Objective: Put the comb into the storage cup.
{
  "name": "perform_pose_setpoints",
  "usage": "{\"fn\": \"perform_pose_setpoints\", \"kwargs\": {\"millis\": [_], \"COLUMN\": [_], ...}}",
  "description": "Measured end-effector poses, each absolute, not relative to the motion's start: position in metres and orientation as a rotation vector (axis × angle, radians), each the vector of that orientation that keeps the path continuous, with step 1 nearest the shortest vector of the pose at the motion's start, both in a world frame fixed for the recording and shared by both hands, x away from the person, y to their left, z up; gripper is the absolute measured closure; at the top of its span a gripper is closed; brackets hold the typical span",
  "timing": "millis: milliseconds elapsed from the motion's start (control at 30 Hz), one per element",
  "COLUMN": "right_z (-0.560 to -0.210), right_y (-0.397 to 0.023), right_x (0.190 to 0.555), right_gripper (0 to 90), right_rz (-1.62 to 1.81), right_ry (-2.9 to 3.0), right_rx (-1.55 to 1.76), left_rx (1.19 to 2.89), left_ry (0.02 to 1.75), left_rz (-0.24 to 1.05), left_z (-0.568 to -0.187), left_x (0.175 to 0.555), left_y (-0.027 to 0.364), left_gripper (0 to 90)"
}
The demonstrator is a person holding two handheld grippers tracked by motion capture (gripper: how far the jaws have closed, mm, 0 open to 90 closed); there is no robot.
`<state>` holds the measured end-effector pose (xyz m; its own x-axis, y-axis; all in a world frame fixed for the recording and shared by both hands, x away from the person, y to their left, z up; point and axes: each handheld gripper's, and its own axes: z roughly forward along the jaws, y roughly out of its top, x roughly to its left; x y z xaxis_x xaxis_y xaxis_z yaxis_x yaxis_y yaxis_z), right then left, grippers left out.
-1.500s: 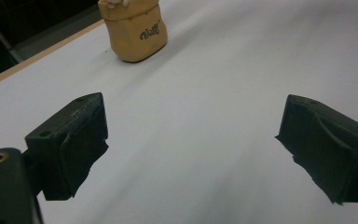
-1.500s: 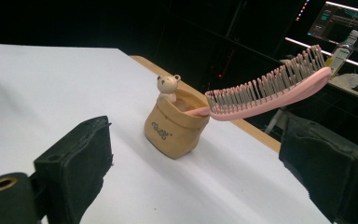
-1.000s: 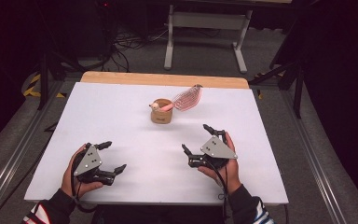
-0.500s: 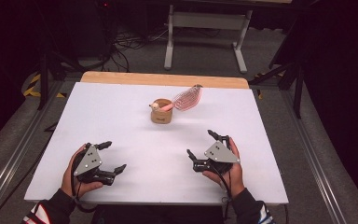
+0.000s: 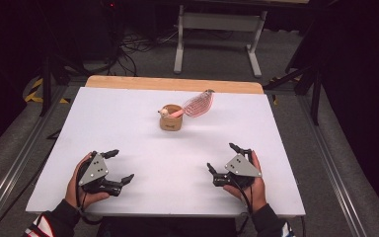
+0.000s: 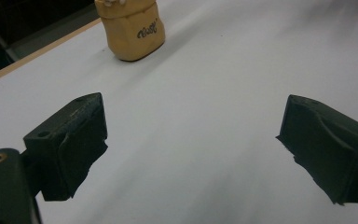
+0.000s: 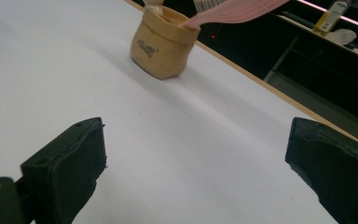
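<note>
The left gripper [image 5: 118, 167] rests low at the near edge of the table [image 5: 128, 123], its jaws spread wide with nothing between them. Well ahead of its fingers [image 6: 70, 140] and off to their right stands the small tan cup [image 5: 170, 118], with a pink spatula [image 5: 193, 105] leaning out of it toward the far right. The right gripper [image 5: 224, 159] is likewise wide open and empty, the cup well beyond its fingers [image 7: 65, 158] and to their left. The likely risk is tipping: the cup looks light and the spatula overhangs it, so a sideways knock or a pull on the spatula alone could topple the cup.
</note>
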<state>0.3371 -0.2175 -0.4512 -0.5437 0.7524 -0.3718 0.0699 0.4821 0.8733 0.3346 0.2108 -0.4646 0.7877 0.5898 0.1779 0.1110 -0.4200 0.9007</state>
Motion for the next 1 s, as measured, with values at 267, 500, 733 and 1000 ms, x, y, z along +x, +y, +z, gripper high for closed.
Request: {"fn": "perform_pose_setpoints", "kwargs": {"millis": [267, 500, 733, 1000], "right_z": [-0.457, -0.459, -0.463, -0.460], "right_y": [-0.236, -0.241, -0.236, -0.238], "right_x": [0.329, 0.325, 0.326, 0.325], "right_gripper": [5.6, 5.6, 5.6, 5.9], "right_rz": [1.100, 1.095, 1.093, 1.114], "right_ry": [1.938, 1.940, 1.960, 1.930], "right_rx": [0.724, 0.732, 0.719, 0.736], "left_rx": [1.955, 1.949, 1.950, 1.961], "left_ry": [0.532, 0.545, 0.541, 0.524], "left_rz": [0.596, 0.610, 0.621, 0.619], "left_z": [-0.464, -0.463, -0.462, -0.462], "left_x": [0.336, 0.337, 0.335, 0.333], "left_y": [0.210, 0.212, 0.211, 0.210], "left_gripper": [7.7, 6.8, 6.2, 6.3]}}
